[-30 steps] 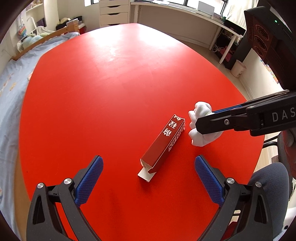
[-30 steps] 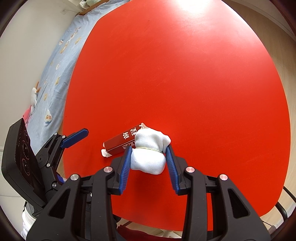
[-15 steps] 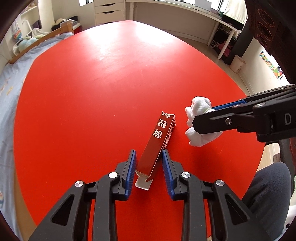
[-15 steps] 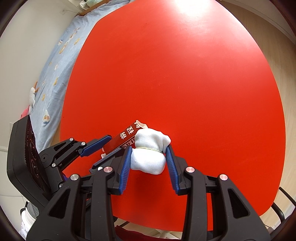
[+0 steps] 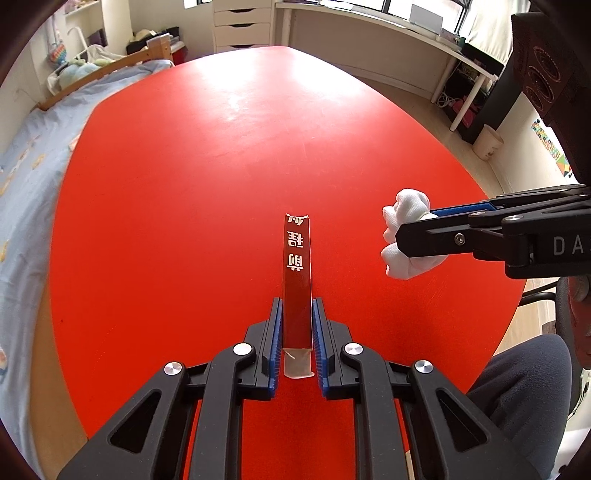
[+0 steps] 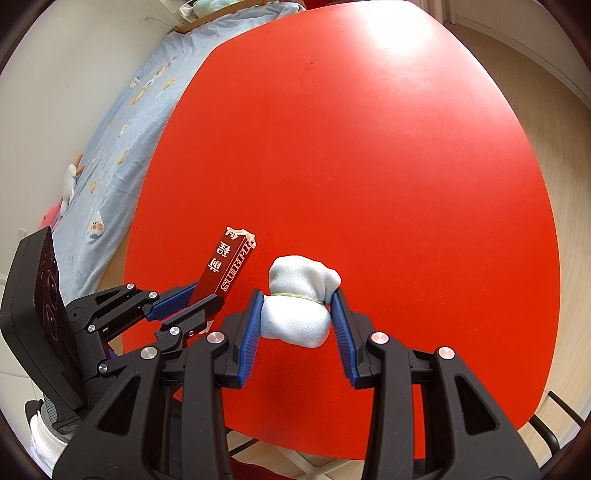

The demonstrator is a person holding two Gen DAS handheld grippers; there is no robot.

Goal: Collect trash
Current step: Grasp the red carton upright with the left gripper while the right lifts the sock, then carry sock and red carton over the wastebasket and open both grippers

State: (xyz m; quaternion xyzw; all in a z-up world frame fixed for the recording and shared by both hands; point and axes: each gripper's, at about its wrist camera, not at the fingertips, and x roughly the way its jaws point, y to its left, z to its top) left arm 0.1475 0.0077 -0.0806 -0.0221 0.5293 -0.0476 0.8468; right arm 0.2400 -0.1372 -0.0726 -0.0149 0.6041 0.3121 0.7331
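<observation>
My left gripper [image 5: 297, 308] is shut on a long dark red carton [image 5: 296, 266] with white characters, held lifted above the red table [image 5: 184, 184] and pointing away from me. The carton also shows in the right wrist view [image 6: 227, 264], held in the left gripper [image 6: 195, 295]. My right gripper [image 6: 297, 301] is shut on a white wadded cloth ball [image 6: 299, 299], held above the table's near edge. In the left wrist view the ball [image 5: 404, 236] and the right gripper [image 5: 424, 232] are to the right of the carton.
A bed with a light blue sheet [image 6: 122, 122] runs along the table's left side. A white desk [image 5: 369, 26], drawers [image 5: 242, 22] and a small bin [image 5: 487, 142] stand beyond the table. A dark chair [image 5: 524, 373] is at the near right.
My left gripper closed on the red carton and lifted it off the table, turning it to point straight ahead. My right gripper kept hold of the white ball and rose slightly.
</observation>
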